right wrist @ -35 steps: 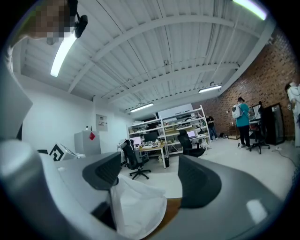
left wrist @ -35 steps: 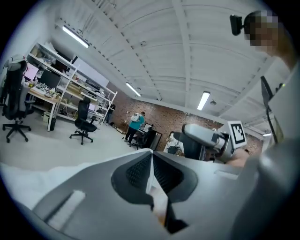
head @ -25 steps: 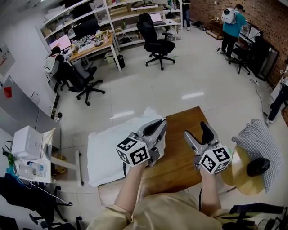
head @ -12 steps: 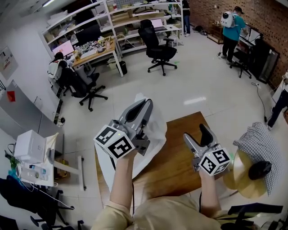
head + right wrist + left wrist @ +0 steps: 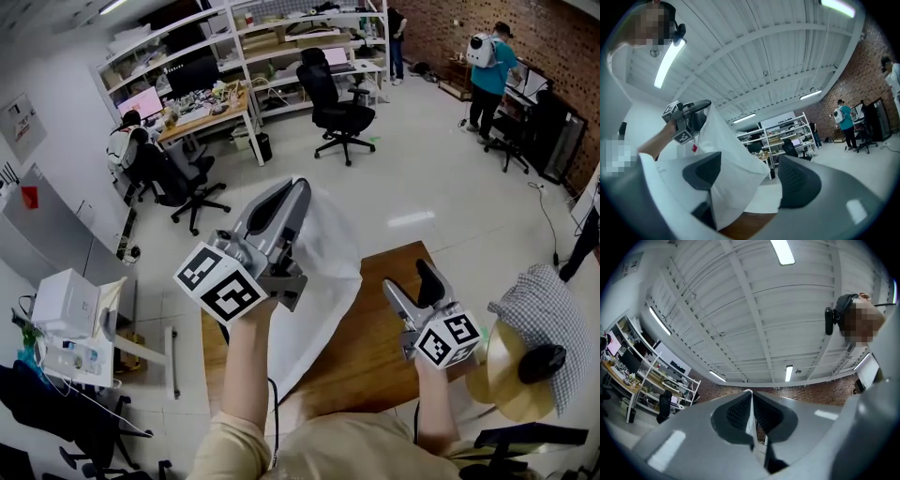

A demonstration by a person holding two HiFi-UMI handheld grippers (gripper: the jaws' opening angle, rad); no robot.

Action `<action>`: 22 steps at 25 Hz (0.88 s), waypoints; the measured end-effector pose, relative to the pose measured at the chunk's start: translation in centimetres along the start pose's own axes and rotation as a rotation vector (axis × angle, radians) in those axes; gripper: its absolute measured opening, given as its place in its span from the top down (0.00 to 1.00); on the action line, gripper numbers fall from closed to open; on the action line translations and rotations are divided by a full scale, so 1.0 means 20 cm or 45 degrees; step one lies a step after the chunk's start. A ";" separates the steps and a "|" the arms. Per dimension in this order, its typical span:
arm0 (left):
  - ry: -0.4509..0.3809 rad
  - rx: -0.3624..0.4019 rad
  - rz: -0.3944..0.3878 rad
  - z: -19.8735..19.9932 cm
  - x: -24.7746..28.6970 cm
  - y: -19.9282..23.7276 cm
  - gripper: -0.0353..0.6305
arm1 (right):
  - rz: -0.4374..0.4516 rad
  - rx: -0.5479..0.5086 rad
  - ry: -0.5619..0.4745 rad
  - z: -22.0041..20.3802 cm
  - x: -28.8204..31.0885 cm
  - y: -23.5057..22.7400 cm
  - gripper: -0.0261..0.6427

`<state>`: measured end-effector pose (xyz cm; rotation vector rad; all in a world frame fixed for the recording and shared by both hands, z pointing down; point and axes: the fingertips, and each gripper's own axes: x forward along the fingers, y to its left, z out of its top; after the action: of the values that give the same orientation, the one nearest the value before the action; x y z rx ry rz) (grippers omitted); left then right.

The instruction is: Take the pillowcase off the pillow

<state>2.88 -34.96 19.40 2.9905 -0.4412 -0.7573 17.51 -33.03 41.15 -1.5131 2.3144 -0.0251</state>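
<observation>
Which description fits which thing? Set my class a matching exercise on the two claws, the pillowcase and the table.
Things:
1. left claw
2. right claw
3. pillowcase
4. table

Descriptions:
a. brown wood
b. open, empty
c. white, hanging down
d. shut on the pillowcase

Pairs: 1-d, 2-b, 3-c, 4-a

Your left gripper [image 5: 298, 187] is held high on a lifted left forearm [image 5: 246, 366], pointing up and away from you. Its jaws are closed together on a thin fold of the white pillowcase [image 5: 328, 253]. Your right gripper [image 5: 409, 275] sits lower, ahead of your right forearm [image 5: 433, 412], tilted slightly upward, with its jaws spread wide and pressing on nothing.
</observation>
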 end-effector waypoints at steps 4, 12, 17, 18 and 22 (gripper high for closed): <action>-0.058 0.023 -0.035 0.15 0.03 -0.08 0.94 | -0.015 -0.003 -0.016 0.02 -0.04 0.00 0.41; -0.148 0.078 -0.105 0.39 0.01 -0.17 0.94 | -0.013 -0.057 -0.026 0.07 -0.01 0.08 0.41; -0.158 0.051 -0.099 0.27 -0.06 -0.15 0.94 | 0.061 0.037 -0.061 0.16 -0.04 0.07 0.41; -0.164 0.035 -0.101 0.23 -0.06 -0.15 0.94 | 0.075 0.059 -0.080 0.20 -0.05 0.05 0.41; -0.193 -0.023 -0.094 0.19 -0.25 -0.09 0.94 | 0.120 0.086 -0.143 0.32 -0.05 0.14 0.41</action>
<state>-2.71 -31.58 18.20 2.9594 -0.3278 -0.9930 17.49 -29.74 34.99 -1.3368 2.2691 0.0066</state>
